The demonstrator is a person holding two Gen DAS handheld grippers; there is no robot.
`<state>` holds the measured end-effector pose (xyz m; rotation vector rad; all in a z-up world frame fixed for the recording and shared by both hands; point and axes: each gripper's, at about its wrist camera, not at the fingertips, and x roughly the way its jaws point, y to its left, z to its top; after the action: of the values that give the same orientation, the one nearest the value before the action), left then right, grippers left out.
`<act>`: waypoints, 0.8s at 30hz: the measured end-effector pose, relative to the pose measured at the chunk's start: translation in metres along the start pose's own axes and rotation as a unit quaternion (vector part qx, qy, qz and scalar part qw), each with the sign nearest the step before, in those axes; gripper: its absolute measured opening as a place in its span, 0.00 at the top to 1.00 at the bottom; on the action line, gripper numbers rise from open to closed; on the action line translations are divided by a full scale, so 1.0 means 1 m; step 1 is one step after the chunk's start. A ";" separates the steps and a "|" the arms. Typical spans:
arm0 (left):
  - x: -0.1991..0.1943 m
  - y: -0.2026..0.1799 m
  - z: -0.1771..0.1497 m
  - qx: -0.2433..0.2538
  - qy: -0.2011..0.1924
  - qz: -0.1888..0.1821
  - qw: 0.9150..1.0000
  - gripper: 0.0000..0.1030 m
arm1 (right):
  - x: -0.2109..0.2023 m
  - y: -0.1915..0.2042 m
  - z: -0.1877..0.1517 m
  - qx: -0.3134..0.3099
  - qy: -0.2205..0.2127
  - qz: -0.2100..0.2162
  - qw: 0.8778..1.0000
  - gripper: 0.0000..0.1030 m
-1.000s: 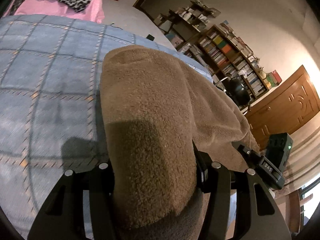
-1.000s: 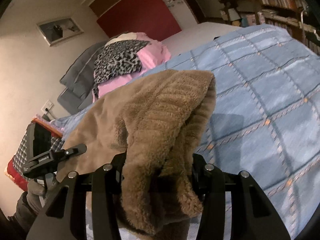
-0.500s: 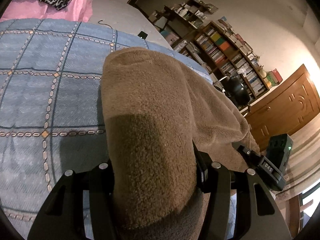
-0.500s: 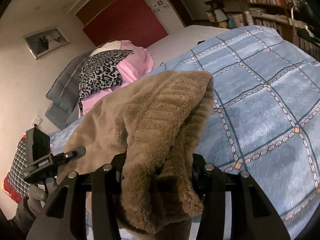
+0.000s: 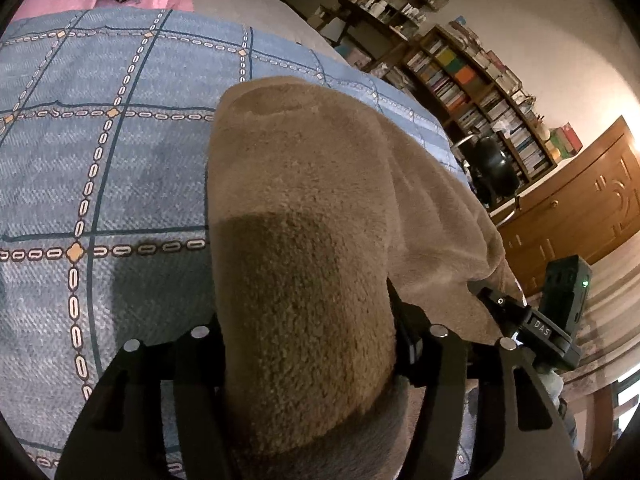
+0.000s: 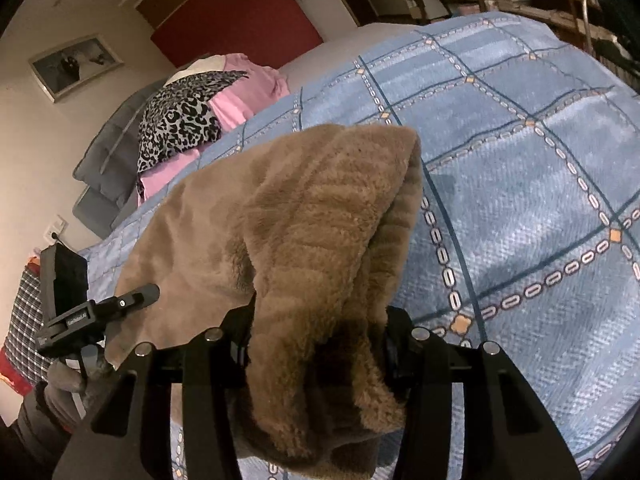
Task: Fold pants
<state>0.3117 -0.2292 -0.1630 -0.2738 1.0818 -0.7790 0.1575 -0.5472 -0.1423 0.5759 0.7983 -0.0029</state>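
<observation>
The brown fleece pants (image 5: 304, 208) hang between my two grippers above the blue checked bedspread (image 5: 100, 168). My left gripper (image 5: 308, 356) is shut on one end of the pants, which bulge over its fingers and hide the tips. My right gripper (image 6: 316, 356) is shut on the other end of the pants (image 6: 312, 220), a ribbed thick edge that drapes over its fingers. The right gripper's body shows at the right of the left wrist view (image 5: 536, 328); the left gripper's body shows at the left of the right wrist view (image 6: 88, 312).
Pink and leopard-print clothes (image 6: 188, 116) lie at the head of the bed beside a grey pillow (image 6: 104, 168). Bookshelves (image 5: 472, 92), a dark chair (image 5: 492, 164) and a wooden cabinet (image 5: 576, 200) stand past the bed's far side.
Both grippers have moved lower and nearer to the bedspread with the pants still held; the bedspread pattern looks larger. The grip on the pants has not changed.
</observation>
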 end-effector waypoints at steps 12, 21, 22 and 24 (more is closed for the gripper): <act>-0.016 -0.013 -0.007 0.015 -0.003 0.079 0.997 0.25 | -0.022 0.014 -0.006 -0.017 -0.018 -0.074 0.997 0.33; -0.047 -0.039 -0.042 0.087 -0.031 0.130 0.987 0.25 | -0.069 0.023 -0.024 -0.040 -0.050 -0.100 0.993 0.32; -0.047 -0.039 -0.045 0.093 -0.029 0.134 0.986 0.25 | -0.069 0.023 -0.028 -0.044 -0.045 -0.105 0.992 0.32; -0.043 -0.037 -0.049 0.099 -0.026 0.143 0.984 0.25 | -0.064 0.022 -0.034 -0.046 -0.034 -0.121 0.991 0.32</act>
<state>0.2429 -0.2173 -0.1356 0.0299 0.9601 -0.6119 0.0937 -0.5256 -0.1071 0.3881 0.7937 -0.2066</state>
